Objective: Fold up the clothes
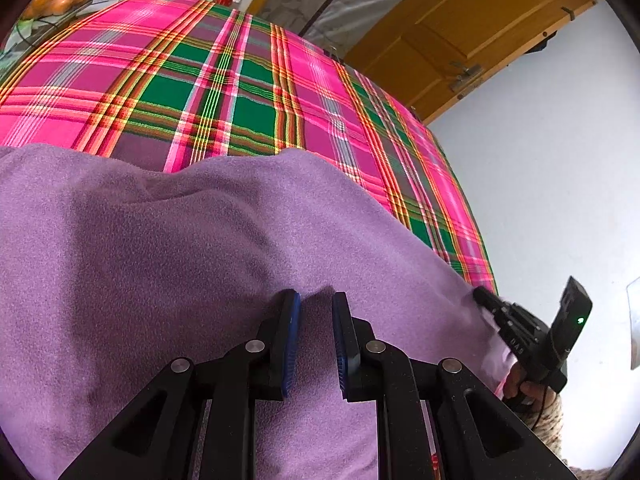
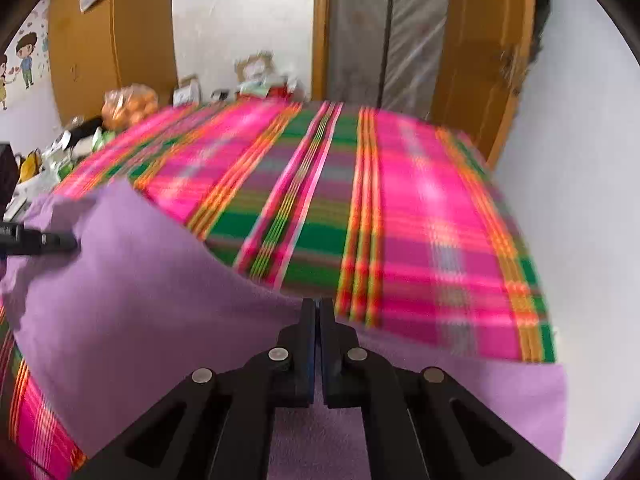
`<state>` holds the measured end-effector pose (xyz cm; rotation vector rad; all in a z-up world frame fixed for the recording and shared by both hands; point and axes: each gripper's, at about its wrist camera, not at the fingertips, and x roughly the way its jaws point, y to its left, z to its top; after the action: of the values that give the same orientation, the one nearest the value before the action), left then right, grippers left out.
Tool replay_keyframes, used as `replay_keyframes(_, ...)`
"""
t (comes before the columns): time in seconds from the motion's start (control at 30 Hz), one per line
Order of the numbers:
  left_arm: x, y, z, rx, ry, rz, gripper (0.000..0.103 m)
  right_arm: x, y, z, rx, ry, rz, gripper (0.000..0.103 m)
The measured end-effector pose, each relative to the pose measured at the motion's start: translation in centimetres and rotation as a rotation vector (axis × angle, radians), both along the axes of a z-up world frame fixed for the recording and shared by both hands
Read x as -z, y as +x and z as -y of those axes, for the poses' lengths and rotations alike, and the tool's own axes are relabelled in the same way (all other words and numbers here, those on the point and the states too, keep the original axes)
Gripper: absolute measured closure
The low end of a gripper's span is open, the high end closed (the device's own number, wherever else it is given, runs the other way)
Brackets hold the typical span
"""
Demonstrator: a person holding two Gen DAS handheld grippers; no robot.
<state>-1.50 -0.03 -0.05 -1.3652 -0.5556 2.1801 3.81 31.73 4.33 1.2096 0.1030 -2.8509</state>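
A purple fleece garment [image 1: 160,260] lies over the near part of a pink and green plaid cloth [image 1: 224,92]. My left gripper [image 1: 316,304] is shut on a raised fold of the fleece, which bunches up between its blue pads [image 1: 294,320]. In the right wrist view this gripper [image 2: 68,242] shows at the far left, on the garment [image 2: 140,300]. My right gripper [image 2: 318,304] has its jaws pressed together right on the garment's far edge, pinching it. From the left wrist view the right gripper [image 1: 482,298] sits at the fleece's right edge, with a hand [image 1: 524,390] behind it.
The plaid cloth [image 2: 420,220] stretches far beyond the garment. At its far end stand a bag of oranges [image 2: 128,106], boxes and small items [image 2: 260,80]. A wooden door [image 1: 472,36] and a pale wall [image 1: 560,180] are on the right.
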Motion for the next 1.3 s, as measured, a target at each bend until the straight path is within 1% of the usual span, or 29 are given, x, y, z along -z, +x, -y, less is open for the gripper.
replay_keyframes(0.07, 0.0, -0.1, 0.0, 0.002, -0.002, 0.0, 0.086, 0.2, -0.5, -0.1, 0.011, -0.007, 0.009, 0.101)
replay_keyframes(0.17, 0.0, -0.1, 0.0, 0.004, -0.005, -0.001, 0.086, 1.5, -1.1, -0.3, 0.018, -0.018, 0.062, 0.101)
replay_keyframes(0.27, 0.0, -0.1, 0.0, 0.005, 0.0, -0.002, 0.086, 1.4, -1.1, -0.6, 0.032, -0.036, 0.068, 0.099)
replay_keyframes(0.33, 0.1, -0.2, 0.0, 0.005, 0.001, -0.001, 0.086, 1.3, -1.0, -1.1, 0.064, -0.051, 0.073, 0.094)
replay_keyframes(0.4, 0.1, -0.2, 0.0, 0.005, -0.002, -0.002, 0.086, 1.1, -0.3, -1.4, 0.094, -0.04, 0.073, 0.079)
replay_keyframes(0.47, 0.2, -0.2, 0.0, 0.003, 0.001, -0.002, 0.086, 1.1, 1.1, -1.5, 0.122, -0.006, 0.061, 0.073)
replay_keyframes(0.5, 0.2, -0.2, 0.0, 0.003, 0.004, -0.001, 0.086, 1.2, 1.8, -1.7, 0.133, -0.001, 0.058, 0.073)
replay_keyframes(0.6, 0.1, -0.2, 0.0, 0.002, -0.004, 0.005, 0.086, 1.6, 3.8, -2.7, 0.165, -0.036, 0.066, 0.069)
replay_keyframes(0.67, -0.1, 0.0, -0.1, 0.004, -0.024, 0.004, 0.086, 1.6, 5.5, -3.9, 0.214, -0.067, 0.064, 0.068)
replay_keyframes(0.77, -0.4, 0.3, -0.4, 0.003, -0.055, 0.002, 0.086, 1.6, 8.4, -5.4, 0.282, -0.101, 0.052, 0.065)
replay_keyframes(0.87, -0.5, 0.5, -0.2, -0.006, -0.057, 0.009, 0.086, 1.7, 11.3, -7.0, 0.311, -0.117, 0.046, 0.065)
replay_keyframes(0.97, -0.5, 0.7, -0.1, -0.015, -0.061, 0.015, 0.086, 1.7, 13.1, -8.2, 0.343, -0.1, 0.064, 0.065)
replay_keyframes(1.03, -0.5, 0.9, 0.0, -0.021, -0.066, 0.017, 0.085, 1.6, 14.3, -9.0, 0.363, -0.108, 0.069, 0.065)
replay_keyframes(1.13, -0.7, 1.3, -0.1, -0.026, -0.07, 0.017, 0.08, 1.0, 14.8, -10.0, 0.407, -0.1, 0.052, 0.065)
replay_keyframes(1.2, -0.8, 1.6, -0.2, -0.028, -0.074, 0.016, 0.08, 0.6, 14.8, -10.9, 0.448, -0.081, 0.031, 0.065)
replay_keyframes(1.27, -0.8, 1.8, -0.4, -0.03, -0.081, 0.015, 0.079, 0.7, 13.9, -12.3, 0.47, -0.09, 0.022, 0.065)
replay_keyframes(1.3, -0.9, 1.9, -0.5, -0.032, -0.084, 0.015, 0.079, 1.1, 13.2, -13.1, 0.481, -0.09, 0.035, 0.065)
